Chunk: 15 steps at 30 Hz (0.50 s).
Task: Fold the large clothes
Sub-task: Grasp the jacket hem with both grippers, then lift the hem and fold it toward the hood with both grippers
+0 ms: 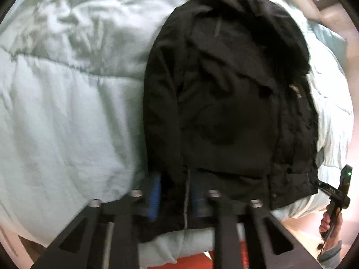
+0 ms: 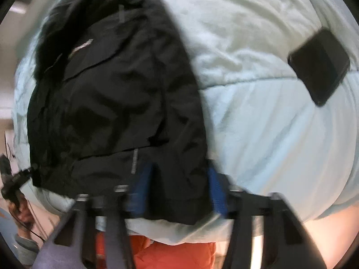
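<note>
**Both grippers at the near hem of a black jacket on a pale bed**

On the pale green comforter, a black jacket lies lengthwise, its hem at the near edge of the bed. In the left wrist view, the left gripper has its blue pads drawn in close on the hem's left part, with dark cloth and a thin drawcord between them, so it grips the jacket. Only this view shows, at far right, the person's hand holding the other tool's handle, beside the jacket's right corner.

In the right wrist view, which is motion-blurred, the right gripper straddles a fold of the hem; cloth fills the gap between the blue pads, but I cannot tell whether they press it. Only this view shows a dark flat phone lying on the comforter, well to the right of the jacket, and orange fabric below the bed's edge
</note>
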### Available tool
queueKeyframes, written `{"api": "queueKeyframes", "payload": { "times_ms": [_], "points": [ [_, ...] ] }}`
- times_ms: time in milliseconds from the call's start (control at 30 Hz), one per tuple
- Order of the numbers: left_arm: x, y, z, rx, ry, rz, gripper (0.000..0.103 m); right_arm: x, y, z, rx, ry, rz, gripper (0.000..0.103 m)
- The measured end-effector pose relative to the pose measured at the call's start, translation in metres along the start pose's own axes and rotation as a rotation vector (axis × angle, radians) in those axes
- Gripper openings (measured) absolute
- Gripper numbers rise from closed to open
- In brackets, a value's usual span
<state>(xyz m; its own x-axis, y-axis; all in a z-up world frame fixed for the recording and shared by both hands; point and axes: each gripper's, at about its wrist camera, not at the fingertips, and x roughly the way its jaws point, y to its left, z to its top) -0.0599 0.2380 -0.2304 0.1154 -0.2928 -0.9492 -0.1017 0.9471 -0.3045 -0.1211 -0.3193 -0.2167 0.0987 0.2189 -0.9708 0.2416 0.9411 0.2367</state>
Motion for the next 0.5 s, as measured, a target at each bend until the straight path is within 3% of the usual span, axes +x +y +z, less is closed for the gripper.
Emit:
{"api": "queueKeyframes", "payload": {
  "times_ms": [100,133,200,300,400,500],
  "points": [
    [-0.019,-0.002,0.001,-0.011,-0.037,-0.14,0.018,-0.018,0.015,-0.001,-0.056,-0.045,0.075,0.032],
    [-0.022,-0.002,0.002,-0.014,-0.038,-0.206,0.018,-0.02,0.017,0.0,-0.048,-0.037,0.132,0.032],
    [-0.017,-0.002,0.003,-0.012,-0.021,-0.262,0.025,-0.009,0.015,0.002,-0.007,0.017,0.216,0.035],
    [0.002,-0.009,-0.002,-0.001,0.036,-0.221,0.034,0.01,0.012,-0.001,0.03,0.06,0.23,0.041],
    [0.02,-0.009,-0.011,0.02,0.066,-0.13,0.036,0.017,0.005,-0.003,0.066,0.06,0.248,0.041],
    [0.024,-0.001,-0.01,-0.02,0.078,-0.141,0.036,0.025,-0.004,-0.002,0.084,0.089,0.216,0.047]
  ]
}}
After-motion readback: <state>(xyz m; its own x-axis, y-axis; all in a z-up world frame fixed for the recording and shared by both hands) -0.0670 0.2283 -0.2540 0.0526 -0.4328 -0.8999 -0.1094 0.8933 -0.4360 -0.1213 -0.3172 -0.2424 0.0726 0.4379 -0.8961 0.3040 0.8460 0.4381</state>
